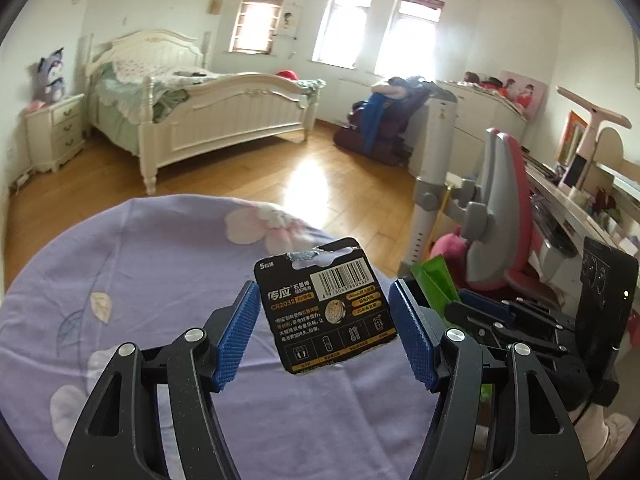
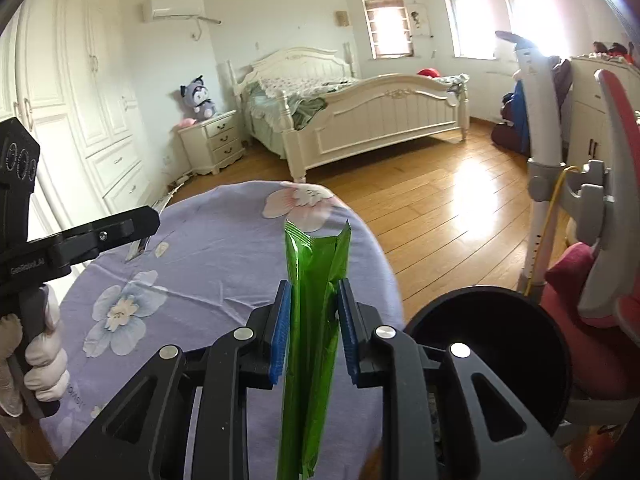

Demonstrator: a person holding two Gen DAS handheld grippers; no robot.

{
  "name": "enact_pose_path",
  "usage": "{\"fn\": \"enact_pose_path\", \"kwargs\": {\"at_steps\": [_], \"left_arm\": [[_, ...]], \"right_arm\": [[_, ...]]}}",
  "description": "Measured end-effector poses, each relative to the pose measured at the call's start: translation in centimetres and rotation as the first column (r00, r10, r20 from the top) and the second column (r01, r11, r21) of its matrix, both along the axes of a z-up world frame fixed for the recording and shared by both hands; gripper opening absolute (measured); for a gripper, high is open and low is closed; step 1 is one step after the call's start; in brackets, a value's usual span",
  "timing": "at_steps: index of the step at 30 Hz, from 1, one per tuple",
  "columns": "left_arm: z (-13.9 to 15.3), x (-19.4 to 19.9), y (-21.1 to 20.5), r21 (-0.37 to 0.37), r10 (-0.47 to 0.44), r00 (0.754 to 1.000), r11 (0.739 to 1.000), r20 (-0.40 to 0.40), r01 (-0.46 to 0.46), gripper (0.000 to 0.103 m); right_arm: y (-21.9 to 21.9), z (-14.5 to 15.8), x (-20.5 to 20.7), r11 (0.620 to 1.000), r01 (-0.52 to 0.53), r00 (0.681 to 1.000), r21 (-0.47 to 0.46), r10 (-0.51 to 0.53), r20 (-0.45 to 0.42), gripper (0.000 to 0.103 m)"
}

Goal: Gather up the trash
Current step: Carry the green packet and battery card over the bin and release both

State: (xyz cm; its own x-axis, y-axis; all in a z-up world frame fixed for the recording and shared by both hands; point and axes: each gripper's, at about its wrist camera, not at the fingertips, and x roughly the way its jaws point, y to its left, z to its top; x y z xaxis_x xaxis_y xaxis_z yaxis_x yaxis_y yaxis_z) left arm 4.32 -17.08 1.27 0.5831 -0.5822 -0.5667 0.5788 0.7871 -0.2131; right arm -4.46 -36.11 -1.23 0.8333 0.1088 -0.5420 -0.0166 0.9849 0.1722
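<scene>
Right gripper point(image 2: 312, 330) clamped on green wrapper point(image 2: 310, 320), black bin point(image 2: 516, 332) just right of it. Left gripper point(image 1: 324, 330) pads flank battery card point(image 1: 326, 306) held aloft, likely bin-bound.

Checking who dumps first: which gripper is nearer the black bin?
Right. The right gripper, shut on the green wrapper, is beside the bin; the left gripper is farther left, over the table.

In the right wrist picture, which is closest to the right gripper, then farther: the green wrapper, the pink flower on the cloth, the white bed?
1. Green foil wrapper: inside the right gripper.
2. Pink flower print: at the purple cloth's far edge.
3. White wooden bed: across the floor, by the far wall.
</scene>
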Motion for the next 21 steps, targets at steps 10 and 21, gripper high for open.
{"fn": "enact_pose_path", "kwargs": {"at_steps": [10, 21], "left_arm": [[-2.2, -2.7, -10.8, -0.003, -0.232, 0.972, 0.973, -0.045, 0.232, 0.067], [-3.8, -1.6, -16.5, -0.018, -0.313, 0.947, 0.950, -0.076, 0.313, 0.067]], "right_arm": [[-7.8, -1.9, -3.0, 0.966, 0.226, 0.974, -0.127, -0.227, 0.008, 0.024], [-11.5, -4.9, -1.4, 0.927, 0.296, 0.947, -0.231, -0.316, -0.055, 0.034]]}}
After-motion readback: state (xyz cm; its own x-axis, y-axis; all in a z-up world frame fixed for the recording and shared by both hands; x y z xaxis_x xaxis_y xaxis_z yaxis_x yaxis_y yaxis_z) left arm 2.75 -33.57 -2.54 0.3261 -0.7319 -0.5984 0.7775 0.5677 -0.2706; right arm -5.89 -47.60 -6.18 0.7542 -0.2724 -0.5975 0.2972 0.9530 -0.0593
